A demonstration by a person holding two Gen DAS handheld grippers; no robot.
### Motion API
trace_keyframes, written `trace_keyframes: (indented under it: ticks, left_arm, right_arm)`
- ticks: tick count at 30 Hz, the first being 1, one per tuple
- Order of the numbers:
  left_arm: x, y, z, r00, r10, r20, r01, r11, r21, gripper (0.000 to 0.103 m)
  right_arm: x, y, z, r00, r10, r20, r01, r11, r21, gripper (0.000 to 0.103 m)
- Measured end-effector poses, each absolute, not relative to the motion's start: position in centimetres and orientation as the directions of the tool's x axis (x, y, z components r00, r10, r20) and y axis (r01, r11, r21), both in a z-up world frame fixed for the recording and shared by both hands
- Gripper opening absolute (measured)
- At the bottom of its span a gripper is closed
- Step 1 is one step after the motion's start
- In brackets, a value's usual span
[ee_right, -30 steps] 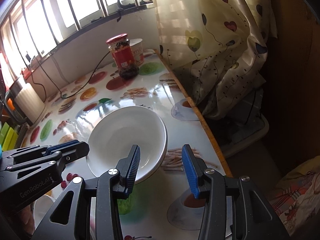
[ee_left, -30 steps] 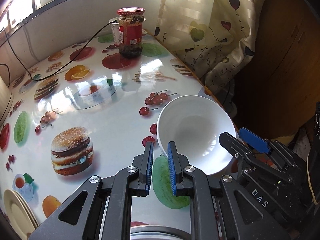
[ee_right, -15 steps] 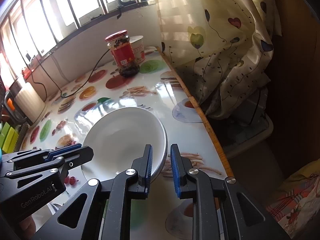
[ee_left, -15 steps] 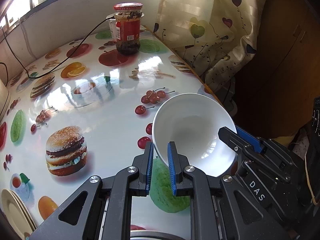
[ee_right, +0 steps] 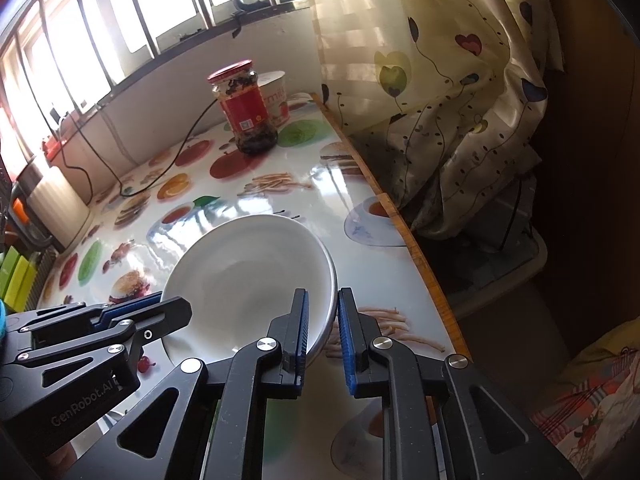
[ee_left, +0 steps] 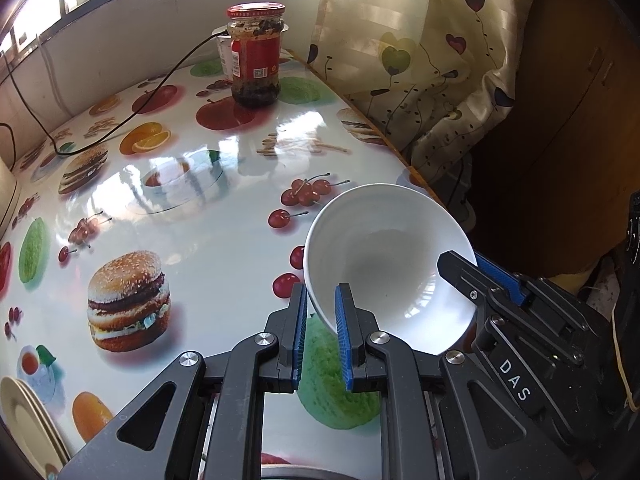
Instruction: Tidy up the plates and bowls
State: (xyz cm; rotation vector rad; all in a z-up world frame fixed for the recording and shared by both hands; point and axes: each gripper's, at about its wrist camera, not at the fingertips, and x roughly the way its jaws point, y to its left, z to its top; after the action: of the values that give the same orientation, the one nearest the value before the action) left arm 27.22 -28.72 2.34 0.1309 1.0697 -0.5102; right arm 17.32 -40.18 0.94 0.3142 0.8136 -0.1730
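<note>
White glossy ceramic bowl (ee_left: 384, 264) is now clamped at both rims: right gripper (ee_right: 323, 328) has just closed, left gripper (ee_left: 321, 322) still grips, ready for lifting.

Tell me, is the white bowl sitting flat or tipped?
Tipped: the bowl leans up off the table, its rim pinched by both claws.

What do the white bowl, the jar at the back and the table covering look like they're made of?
White bowl: likely glazed ceramic, glossy with soft highlights; melamine can't be ruled out.
Jar: clear glass by its see-through wall, with a red lid, probably metal, and a red label.
Table covering: printed food pictures under a glossy, mirror-like layer, vinyl or glass.
</note>
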Motion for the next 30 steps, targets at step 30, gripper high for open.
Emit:
trace_keyframes:
  ticks: [30]
  left_arm:
    - [24.3,-25.1,5.6,0.426,-0.403,-0.810,0.449,0.871,-0.198,0.015]
  right_arm:
    - [13.5,-37.1,5.1,0.731,-0.034,-0.682,0.250,0.943,0.221,0.015]
